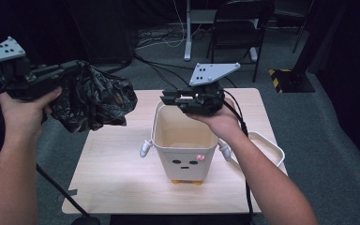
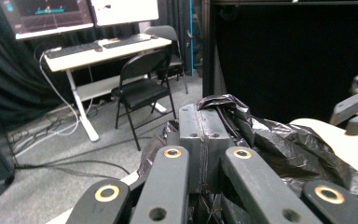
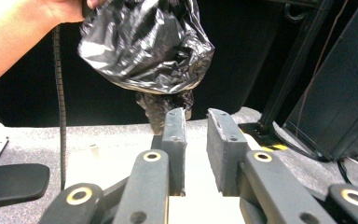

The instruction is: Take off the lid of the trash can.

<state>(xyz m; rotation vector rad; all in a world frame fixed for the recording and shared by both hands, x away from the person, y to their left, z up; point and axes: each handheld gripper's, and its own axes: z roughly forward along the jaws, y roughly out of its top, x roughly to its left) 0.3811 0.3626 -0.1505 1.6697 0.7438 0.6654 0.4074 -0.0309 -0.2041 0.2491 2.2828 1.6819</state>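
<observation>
From the high view, your left gripper point(image 1: 63, 75) is clamped on a crumpled black plastic bag point(image 1: 93, 96), held up in the air off the left edge of the table point(image 1: 117, 173). The bag bulges out from the jaws toward the middle of the scene and hangs slightly down, well above the tabletop. Your right gripper point(image 1: 176, 99) sits over the far rim of the white bin point(image 1: 183, 140), its jaws pointing left, toward the bag. The bag lies to the left of that gripper and at about the same height, with a clear gap between them. The bin stands upright near the table's middle, its mouth open and bare, so the bag is up and to the left of the opening it would line.

In the left gripper view, the jaws are pressed together with black film point(image 2: 279, 140) pinched between them and spilling to the right; the tips of the other gripper point(image 2: 356, 109) show at the right edge.

In the right gripper view, your right gripper point(image 3: 196, 126) stands a little open with nothing between its pads. The bag point(image 3: 144, 44) hangs straight ahead and higher, its lowest fold point(image 3: 161, 105) dangling just beyond the tips. That gripper looks the nearer one to catch a loose edge.
</observation>
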